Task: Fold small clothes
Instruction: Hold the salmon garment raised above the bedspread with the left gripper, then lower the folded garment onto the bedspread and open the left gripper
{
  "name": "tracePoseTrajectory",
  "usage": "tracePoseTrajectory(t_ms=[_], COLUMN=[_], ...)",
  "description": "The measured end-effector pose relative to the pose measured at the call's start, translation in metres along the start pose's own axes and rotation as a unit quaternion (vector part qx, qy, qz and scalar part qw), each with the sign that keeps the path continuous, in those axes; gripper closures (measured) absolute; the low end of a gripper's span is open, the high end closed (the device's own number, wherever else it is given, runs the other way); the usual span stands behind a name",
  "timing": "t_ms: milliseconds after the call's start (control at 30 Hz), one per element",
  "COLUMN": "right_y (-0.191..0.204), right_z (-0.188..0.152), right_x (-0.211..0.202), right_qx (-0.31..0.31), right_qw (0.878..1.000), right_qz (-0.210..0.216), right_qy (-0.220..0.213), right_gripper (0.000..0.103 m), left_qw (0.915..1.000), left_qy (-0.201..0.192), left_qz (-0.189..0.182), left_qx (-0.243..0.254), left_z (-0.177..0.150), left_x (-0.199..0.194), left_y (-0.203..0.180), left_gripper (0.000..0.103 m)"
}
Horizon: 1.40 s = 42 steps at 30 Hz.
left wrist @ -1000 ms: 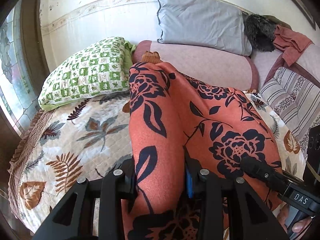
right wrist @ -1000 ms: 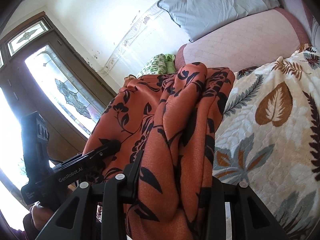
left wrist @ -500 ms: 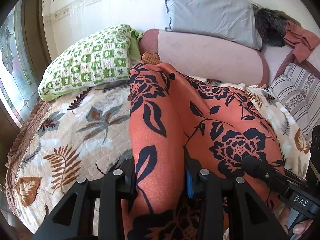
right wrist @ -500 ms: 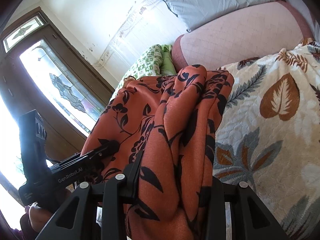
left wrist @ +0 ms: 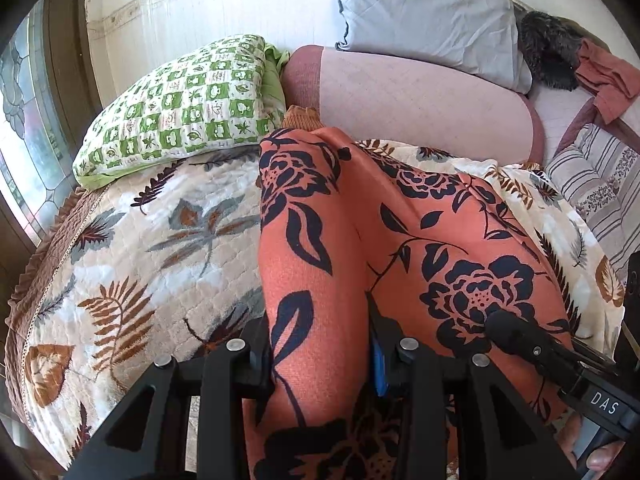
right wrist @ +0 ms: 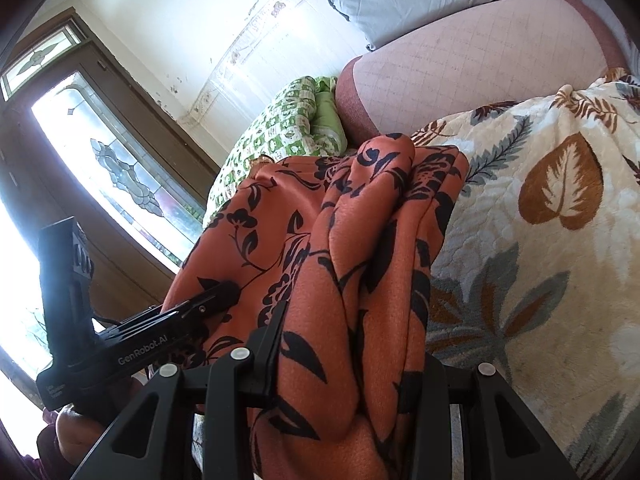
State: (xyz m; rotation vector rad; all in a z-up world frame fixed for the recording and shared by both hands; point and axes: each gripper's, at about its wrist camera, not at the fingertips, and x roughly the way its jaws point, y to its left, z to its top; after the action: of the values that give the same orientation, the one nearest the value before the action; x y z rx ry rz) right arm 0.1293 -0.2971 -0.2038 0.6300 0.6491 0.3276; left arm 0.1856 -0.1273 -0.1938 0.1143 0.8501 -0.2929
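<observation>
While both grippers clamp it, the orange floral garment (left wrist: 352, 248) hangs stretched between them over the leaf-print quilt (left wrist: 160, 248). Fabric: burnt orange, black rose-and-leaf print, slightly fuzzy weave. In the left wrist view it fills the frame from 6 o'clock up to centre, spread fairly flat, far edge reaching toward the pink bolster (left wrist: 420, 96) at 12 o'clock. In the right wrist view it is bunched into several thick lengthwise folds.

Left gripper (left wrist: 320, 344): jaws partly closed, cloth pinched between them, blue pad visible on the right finger. Right gripper (right wrist: 352, 364): same, partly closed on a thick gathered wad. Each gripper also shows in the other's view, biting the same cloth: right one at 4 o'clock, left one at 8 o'clock.

Count: one orange garment, two grippers, one quilt, one bolster, one green checked pillow (left wrist: 180, 108) at 10 o'clock, one grey pillow (left wrist: 432, 16) at 1 o'clock, one striped cushion (left wrist: 600, 184) at 3 o'clock, one rust-red cloth (left wrist: 608, 80) and one dark furry item (left wrist: 548, 52) at 2 o'clock. One stained-glass door (right wrist: 120, 176) in the right wrist view at 9 o'clock.
</observation>
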Motion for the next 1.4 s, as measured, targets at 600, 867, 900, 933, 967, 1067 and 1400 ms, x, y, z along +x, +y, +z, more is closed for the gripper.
tracePoseTrajectory(t_ms=[600,867,900,933,967,1067,1400], right_y=[-0.012,-0.021,-0.022,-0.024,-0.026,-0.031,-0.038], right_z=[-0.002,-0.005,-0.006,-0.007,-0.009,-0.013,-0.015], right_x=[0.019,0.034,0.036,0.038,0.042,0.049,0.047], right_qx=[0.005,0.013,0.014,0.016,0.018,0.023,0.053], right_qw=[1.000,0.999,0.999,0.999,0.998,0.997,0.995], right_qz=[-0.016,-0.026,-0.028,-0.030,-0.033,-0.039,-0.048], right_qy=[0.015,0.032,0.035,0.039,0.046,0.059,0.072], right_gripper=[0.064,0.064,0.064,0.064,0.064,0.064,0.054], left_qw=[0.9997,0.9991,0.9990,0.9988,0.9984,0.9981,0.9974], left_qy=[0.020,0.040,0.043,0.047,0.052,0.057,0.053], left_qz=[0.011,0.010,0.010,0.010,0.011,0.014,0.048], left_qx=[-0.006,-0.012,-0.013,-0.014,-0.016,-0.017,0.001], left_z=[-0.009,-0.017,-0.019,-0.021,-0.023,-0.029,-0.029], left_x=[0.029,0.049,0.052,0.055,0.059,0.066,0.059], left_y=[0.003,0.006,0.007,0.008,0.009,0.010,0.010], left_gripper=[0.065,0.064,0.064,0.064,0.064,0.062,0.050])
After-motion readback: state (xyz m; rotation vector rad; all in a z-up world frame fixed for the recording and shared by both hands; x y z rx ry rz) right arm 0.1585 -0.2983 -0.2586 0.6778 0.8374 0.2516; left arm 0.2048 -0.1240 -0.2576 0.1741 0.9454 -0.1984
